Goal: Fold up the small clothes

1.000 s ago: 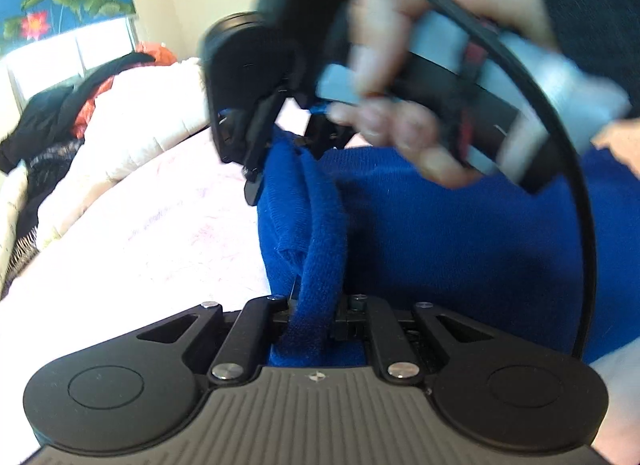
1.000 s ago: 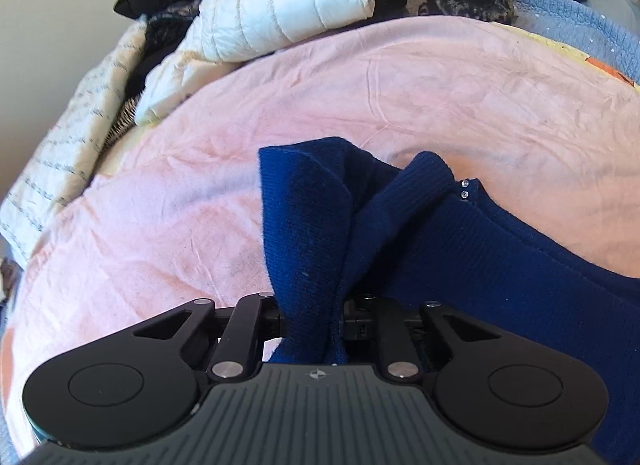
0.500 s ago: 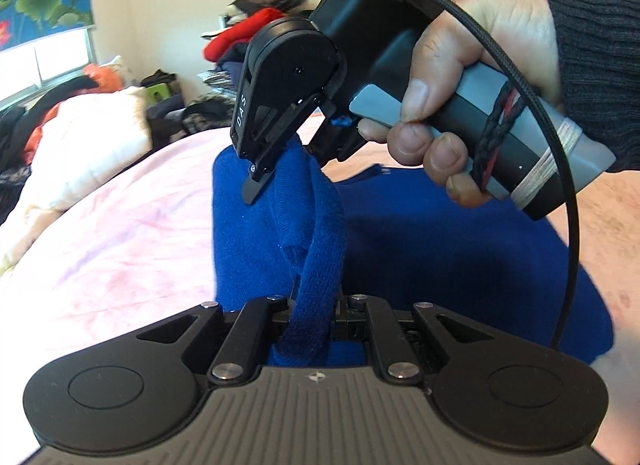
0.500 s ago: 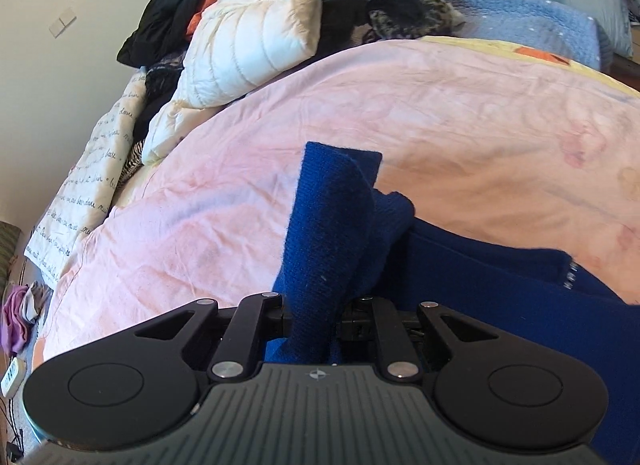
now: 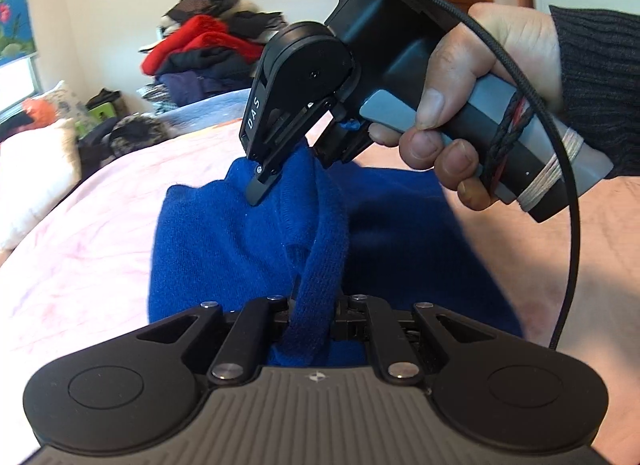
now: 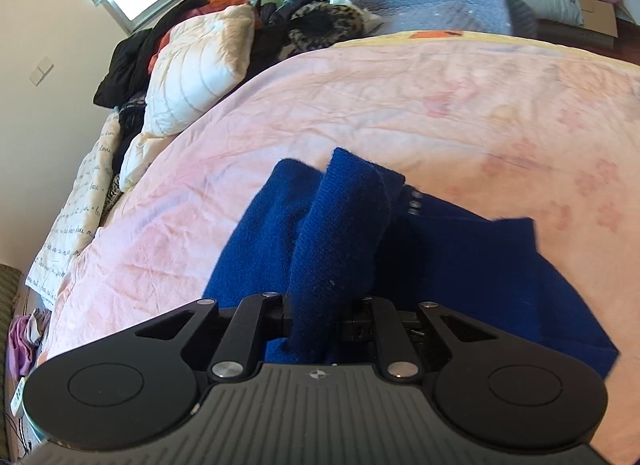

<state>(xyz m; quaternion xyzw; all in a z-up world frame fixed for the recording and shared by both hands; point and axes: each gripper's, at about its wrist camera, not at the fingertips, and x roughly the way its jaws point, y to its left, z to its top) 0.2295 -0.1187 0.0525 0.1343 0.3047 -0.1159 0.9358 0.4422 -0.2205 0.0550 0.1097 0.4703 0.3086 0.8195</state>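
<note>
Now my left tool (image 5: 310,317) and right tool (image 6: 316,317) each pinch an edge of the blue sweater (image 5: 224,241), lifting that side clear of the pink bed (image 6: 400,105) so it can fold over the rest lying flat.

Royal-blue knit sweater (image 5: 240,241) (ribbed edge), pale pink bedsheet (image 6: 360,105) — faint floral print, black tools

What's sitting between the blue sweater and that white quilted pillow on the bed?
Nothing: in the right wrist view, only bare pink bedsheet runs between the blue sweater and the white quilted pillow.
</note>
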